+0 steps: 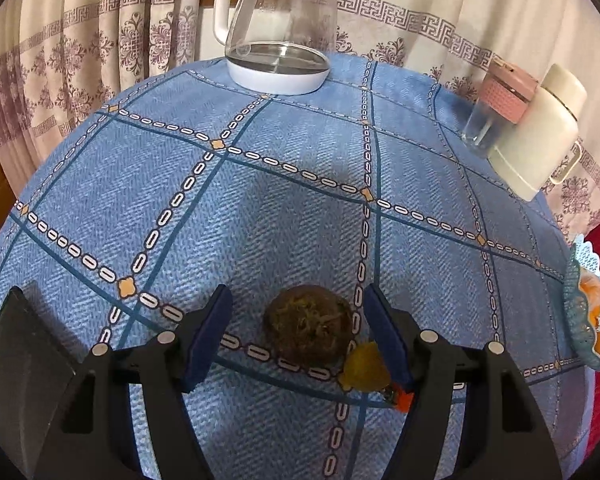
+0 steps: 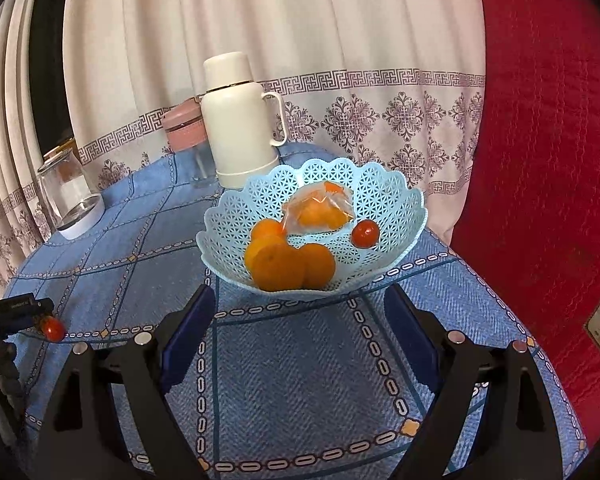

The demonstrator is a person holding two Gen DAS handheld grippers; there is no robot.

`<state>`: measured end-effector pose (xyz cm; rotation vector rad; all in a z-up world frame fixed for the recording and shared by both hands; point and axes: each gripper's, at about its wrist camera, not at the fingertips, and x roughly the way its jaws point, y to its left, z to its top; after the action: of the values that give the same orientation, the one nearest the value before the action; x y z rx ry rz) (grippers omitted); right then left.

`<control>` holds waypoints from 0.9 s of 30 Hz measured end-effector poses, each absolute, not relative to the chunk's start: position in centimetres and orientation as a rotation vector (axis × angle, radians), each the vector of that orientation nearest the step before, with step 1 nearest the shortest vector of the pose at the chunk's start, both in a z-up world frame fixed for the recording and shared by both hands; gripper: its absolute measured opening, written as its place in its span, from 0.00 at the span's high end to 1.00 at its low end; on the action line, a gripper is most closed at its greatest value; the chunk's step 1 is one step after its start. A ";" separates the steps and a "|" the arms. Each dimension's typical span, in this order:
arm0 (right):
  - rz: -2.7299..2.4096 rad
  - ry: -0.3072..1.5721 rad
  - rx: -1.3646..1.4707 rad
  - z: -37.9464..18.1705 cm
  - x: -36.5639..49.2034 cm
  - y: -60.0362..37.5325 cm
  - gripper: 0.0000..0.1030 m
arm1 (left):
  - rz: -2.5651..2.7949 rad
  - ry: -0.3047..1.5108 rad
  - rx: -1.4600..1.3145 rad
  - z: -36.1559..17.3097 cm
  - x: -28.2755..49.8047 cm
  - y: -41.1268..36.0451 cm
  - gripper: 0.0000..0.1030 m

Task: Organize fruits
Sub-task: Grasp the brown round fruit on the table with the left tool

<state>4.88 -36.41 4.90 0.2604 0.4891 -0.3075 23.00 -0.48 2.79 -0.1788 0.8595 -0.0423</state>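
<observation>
We're hovering the left gripper (image 1: 298,336), jaws apart, gripping nothing; the brown fruit (image 1: 308,326) is lying between its fingers, untouched.

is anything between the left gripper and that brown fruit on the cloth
Nothing visible does. The brown fruit lies between the open left gripper fingers, pads not touching it. A small yellow piece sits beside it by one finger.

Cut off at the right edge of the left view: the basket (image 1: 592,312), oranges inside barely showing. Half hidden behind the near right finger: a yellowish fruit (image 1: 366,366) and a small red thing (image 1: 402,398), kind unclear. Kettle (image 1: 280,28) top cropped.
</observation>
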 end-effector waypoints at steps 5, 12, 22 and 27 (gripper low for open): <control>-0.309 0.495 0.248 4.9 5.0 -36.2 0.15 | -0.020 0.861 -0.134 2.6 23.1 -1.0 0.44; -0.304 0.509 0.214 5.0 5.3 -35.5 0.15 | -0.076 0.836 -0.180 2.7 22.5 -0.3 0.57; -0.061 0.576 0.131 6.2 7.7 -30.1 0.15 | -0.085 0.760 -0.314 3.6 21.4 2.3 0.57; 0.182 0.680 0.090 5.7 10.6 -25.2 0.15 | -0.059 0.738 -0.345 3.9 21.1 3.3 0.57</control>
<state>10.65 -25.20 5.65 0.0902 0.6796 0.1819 21.07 3.32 3.86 -0.3448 0.7384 -0.0592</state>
